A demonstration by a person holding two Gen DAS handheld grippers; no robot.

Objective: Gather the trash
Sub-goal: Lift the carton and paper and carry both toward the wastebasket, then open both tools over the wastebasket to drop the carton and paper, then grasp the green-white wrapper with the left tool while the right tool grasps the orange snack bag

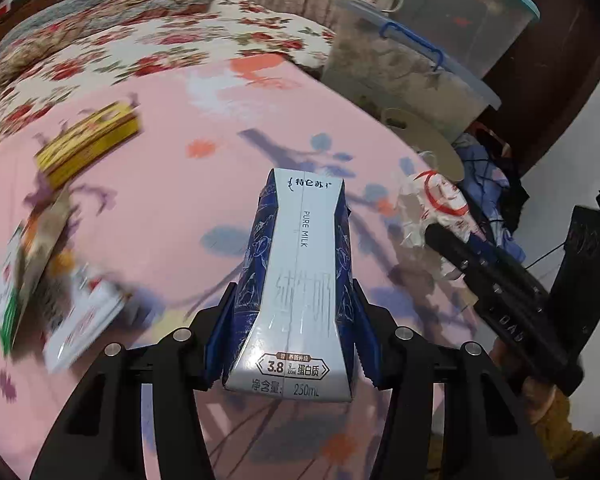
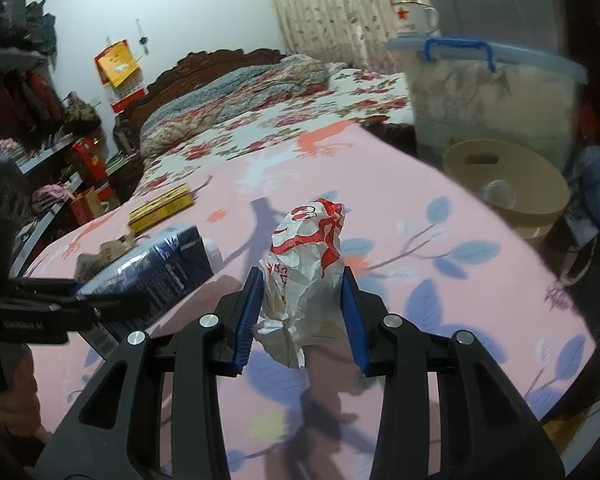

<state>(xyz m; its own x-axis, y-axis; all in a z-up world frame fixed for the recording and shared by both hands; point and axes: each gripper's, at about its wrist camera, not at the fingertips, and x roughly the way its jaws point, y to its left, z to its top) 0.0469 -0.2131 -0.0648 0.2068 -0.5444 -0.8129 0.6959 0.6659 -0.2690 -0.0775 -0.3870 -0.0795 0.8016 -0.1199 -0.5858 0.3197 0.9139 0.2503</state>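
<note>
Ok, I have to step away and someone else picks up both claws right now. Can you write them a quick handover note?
Left claw: shut on the blue-and-white milk carton, lifted above the pink sheet.
Right claw: shut on the crumpled red-and-white wrapper, also held up.
Beige bin: on the floor past the bed's right edge, by the clear storage tub.
Done: two pieces picked up, neither dropped in yet.
Left: likely carry both to the bin, then go back for the yellow box and the blurred cartons at the far left of the sheet.
</note>
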